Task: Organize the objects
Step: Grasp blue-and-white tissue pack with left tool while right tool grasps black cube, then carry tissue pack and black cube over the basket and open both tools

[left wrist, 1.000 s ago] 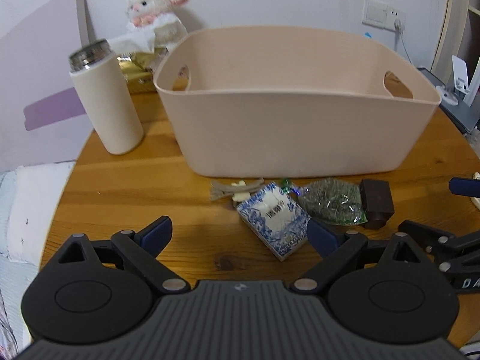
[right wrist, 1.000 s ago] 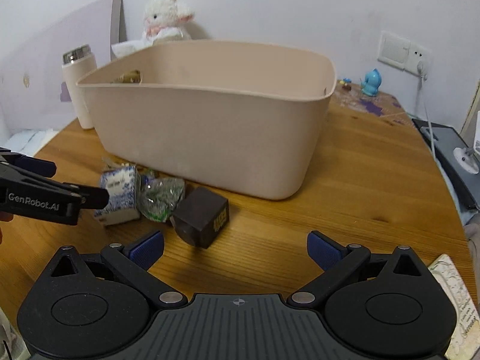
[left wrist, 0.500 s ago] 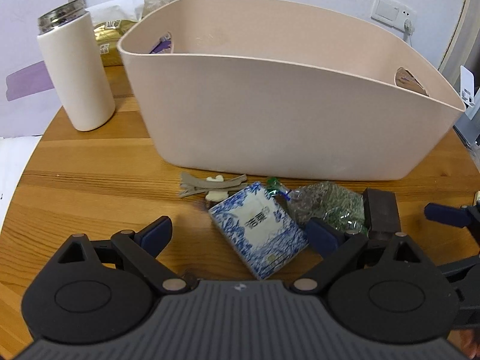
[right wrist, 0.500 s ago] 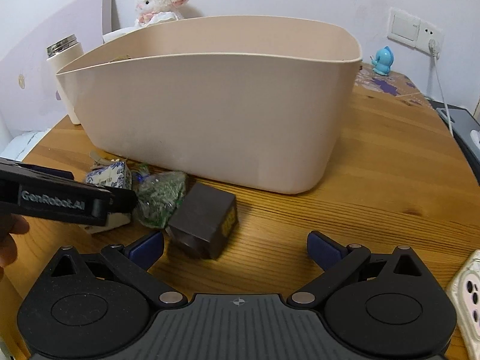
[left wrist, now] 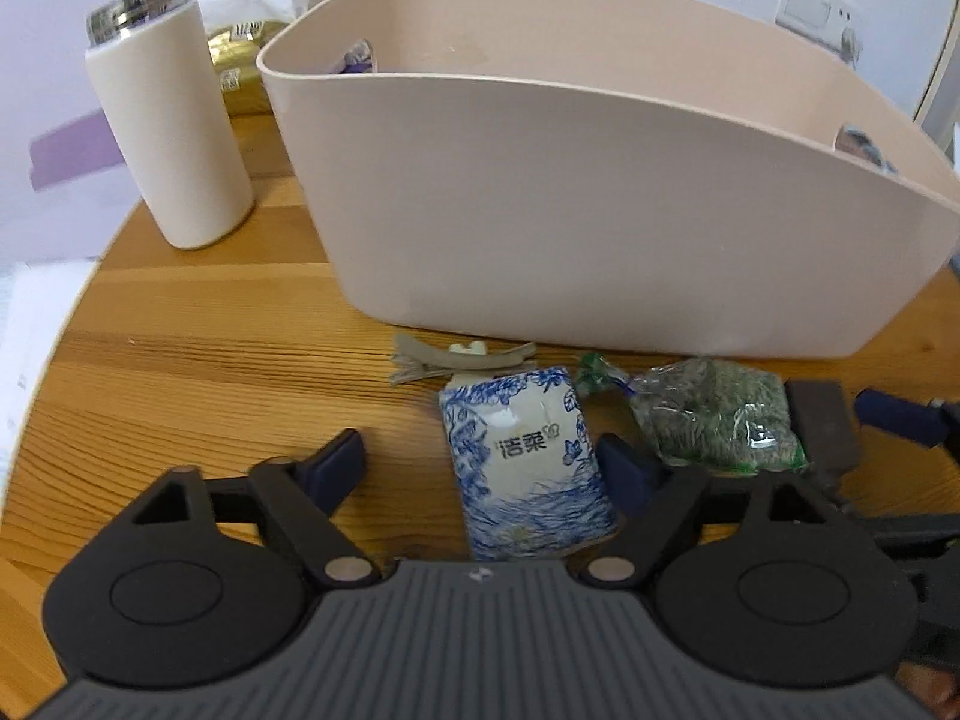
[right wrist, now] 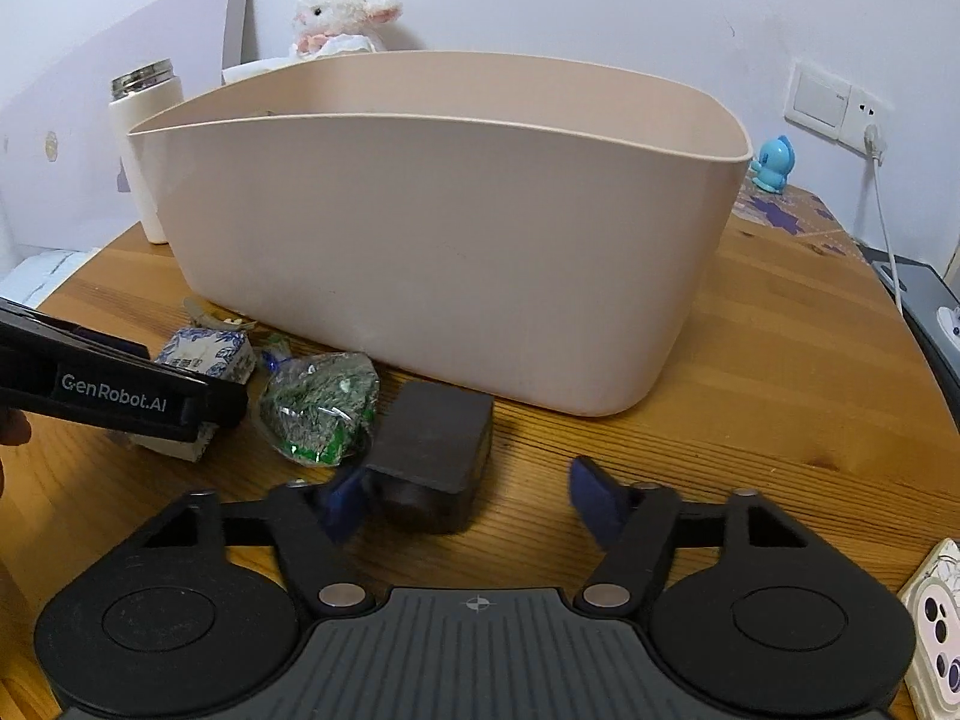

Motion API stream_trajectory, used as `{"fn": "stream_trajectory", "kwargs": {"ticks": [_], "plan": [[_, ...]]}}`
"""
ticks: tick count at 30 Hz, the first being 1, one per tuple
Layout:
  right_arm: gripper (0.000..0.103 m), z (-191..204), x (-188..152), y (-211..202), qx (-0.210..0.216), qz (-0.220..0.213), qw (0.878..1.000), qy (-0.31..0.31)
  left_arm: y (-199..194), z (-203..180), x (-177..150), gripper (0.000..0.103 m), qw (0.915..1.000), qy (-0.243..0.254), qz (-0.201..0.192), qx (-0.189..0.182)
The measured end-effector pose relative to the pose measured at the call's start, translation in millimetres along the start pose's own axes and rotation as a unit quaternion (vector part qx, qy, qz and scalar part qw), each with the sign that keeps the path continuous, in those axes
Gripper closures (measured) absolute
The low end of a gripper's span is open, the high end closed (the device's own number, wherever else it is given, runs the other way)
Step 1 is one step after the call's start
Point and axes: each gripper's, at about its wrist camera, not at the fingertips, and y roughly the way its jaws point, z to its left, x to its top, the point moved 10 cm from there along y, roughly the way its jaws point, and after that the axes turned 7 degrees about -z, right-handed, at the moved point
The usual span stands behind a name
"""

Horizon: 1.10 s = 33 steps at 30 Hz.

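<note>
A beige plastic basket (left wrist: 600, 192) (right wrist: 432, 240) stands on the round wooden table (left wrist: 198, 372). In front of it lie a grey hair clip (left wrist: 456, 357), a blue-and-white tissue pack (left wrist: 528, 462) (right wrist: 204, 354), a green bag of dried leaves (left wrist: 714, 420) (right wrist: 318, 408) and a dark brown box (left wrist: 822, 426) (right wrist: 432, 450). My left gripper (left wrist: 480, 468) is open, low over the table, with the tissue pack between its fingers. My right gripper (right wrist: 468, 504) is open, with the dark box between its fingers, close to the left one.
A white thermos (left wrist: 168, 132) (right wrist: 141, 138) stands left of the basket. A plush lamb (right wrist: 342, 18) and gold packet (left wrist: 240, 72) are behind it. A blue toy (right wrist: 774, 165) sits at the back right. A phone (right wrist: 936, 630) lies at the right edge.
Both grippers have moved forward and down toward the items. The tissue pack now sits between my left fingers and the dark box between my right fingers.
</note>
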Motion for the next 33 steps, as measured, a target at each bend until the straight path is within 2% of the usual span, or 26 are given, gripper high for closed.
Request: {"fn": "stream_trajectory", "kwargs": {"ticks": [1,3,5,6,7,13,20,25,33], "plan": [[0.049,0,1,-1,0.001,-0.001,1.0,0.001,-1,-1,0,0.028,1.0,0.0,-0.002,-0.003],[0.064,-1,2,-1,0.0,-0.003,1.0,0.005,-4,-1,0,0.034,1.0,0.003,-0.002,-0.006],[0.074,-3,2,-3,0.001,-0.003,1.0,0.008,-5,-1,1,0.044,1.0,0.004,-0.003,-0.009],[0.074,-4,3,-4,0.002,-0.003,1.0,0.01,-6,0,1,0.047,1.0,0.002,-0.003,-0.008],[0.074,-4,3,-5,0.006,-0.002,1.0,0.013,-8,1,0,0.055,1.0,0.001,-0.003,-0.008],[0.074,-3,-1,-15,0.017,-0.005,1.0,0.018,-15,2,-5,0.055,0.9997,0.009,-0.001,-0.024],[0.074,-3,8,-42,0.02,-0.034,0.999,0.021,-30,11,-13,0.055,0.999,0.011,-0.009,-0.043],[0.074,-2,20,-68,0.022,-0.061,0.998,0.019,-56,13,-11,0.055,0.9983,0.006,-0.035,-0.046],[0.074,-4,50,-108,0.016,-0.115,0.993,0.014,-100,27,20,0.055,0.9943,0.002,-0.097,-0.044]]}}
